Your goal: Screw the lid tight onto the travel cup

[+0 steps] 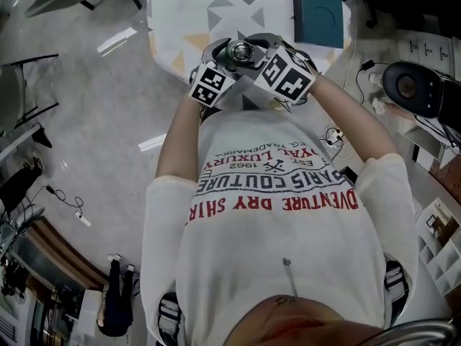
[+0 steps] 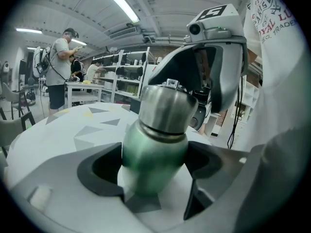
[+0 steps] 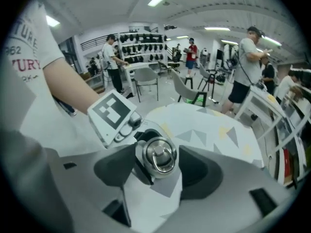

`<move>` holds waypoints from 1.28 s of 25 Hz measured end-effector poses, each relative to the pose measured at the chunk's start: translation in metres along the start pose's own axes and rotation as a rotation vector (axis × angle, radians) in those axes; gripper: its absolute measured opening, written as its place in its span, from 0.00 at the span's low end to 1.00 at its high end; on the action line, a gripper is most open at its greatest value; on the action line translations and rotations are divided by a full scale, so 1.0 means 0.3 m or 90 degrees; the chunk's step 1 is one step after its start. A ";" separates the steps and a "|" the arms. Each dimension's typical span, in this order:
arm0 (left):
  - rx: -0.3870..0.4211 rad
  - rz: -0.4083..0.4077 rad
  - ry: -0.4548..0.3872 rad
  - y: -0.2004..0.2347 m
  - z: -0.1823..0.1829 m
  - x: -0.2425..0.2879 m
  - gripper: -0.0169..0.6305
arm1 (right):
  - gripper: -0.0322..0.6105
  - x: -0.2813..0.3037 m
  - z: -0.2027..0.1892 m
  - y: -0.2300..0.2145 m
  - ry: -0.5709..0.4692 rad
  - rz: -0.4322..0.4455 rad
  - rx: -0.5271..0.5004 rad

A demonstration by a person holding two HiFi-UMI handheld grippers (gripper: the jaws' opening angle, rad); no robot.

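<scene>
left tongs [image 2: 154,171]: clamped on travel cup [image 2: 153,147] | right tongs [image 3: 160,169]: parted, straddling lid [image 3: 159,154]

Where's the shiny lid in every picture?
Head view: lid near top centre, at the edge of the table.
Left gripper view: lid at centre, capping the green cup.
Right gripper view: lid just below centre, its ring facing the camera.
Shared landmark: the triangle-patterned table.
</scene>
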State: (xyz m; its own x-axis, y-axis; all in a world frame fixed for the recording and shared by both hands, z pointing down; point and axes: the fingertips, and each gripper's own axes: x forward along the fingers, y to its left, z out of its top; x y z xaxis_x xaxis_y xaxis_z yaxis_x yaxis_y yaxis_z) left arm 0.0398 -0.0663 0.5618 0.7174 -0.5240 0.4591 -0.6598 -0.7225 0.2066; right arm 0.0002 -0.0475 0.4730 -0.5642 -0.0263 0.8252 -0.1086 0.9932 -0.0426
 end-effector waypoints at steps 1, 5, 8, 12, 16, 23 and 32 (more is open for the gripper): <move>0.000 0.001 0.000 0.001 0.000 0.000 0.63 | 0.45 -0.009 0.009 0.006 -0.001 0.010 -0.027; -0.003 0.003 0.001 0.000 -0.005 -0.003 0.63 | 0.47 -0.010 0.012 0.019 0.044 0.057 -0.150; -0.002 0.001 0.004 -0.001 -0.003 -0.006 0.63 | 0.47 -0.003 0.003 0.037 0.092 0.116 -0.250; -0.003 -0.001 0.007 0.000 -0.006 -0.003 0.63 | 0.46 0.018 -0.013 0.034 0.148 0.151 -0.339; -0.005 0.000 0.006 0.000 -0.006 -0.001 0.64 | 0.42 0.033 -0.030 0.030 0.175 0.161 -0.399; -0.007 -0.001 0.012 0.002 -0.008 -0.005 0.64 | 0.42 0.034 -0.017 0.022 0.137 0.131 -0.301; -0.010 -0.004 0.008 0.004 -0.006 -0.004 0.64 | 0.42 0.024 -0.011 -0.007 0.034 0.011 -0.090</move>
State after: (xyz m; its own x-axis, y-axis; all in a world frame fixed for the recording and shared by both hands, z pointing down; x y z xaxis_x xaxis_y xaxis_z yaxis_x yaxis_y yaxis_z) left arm 0.0377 -0.0657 0.5629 0.7192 -0.5132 0.4683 -0.6585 -0.7186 0.2238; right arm -0.0008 -0.0495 0.4810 -0.5196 -0.0071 0.8544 0.0185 0.9996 0.0195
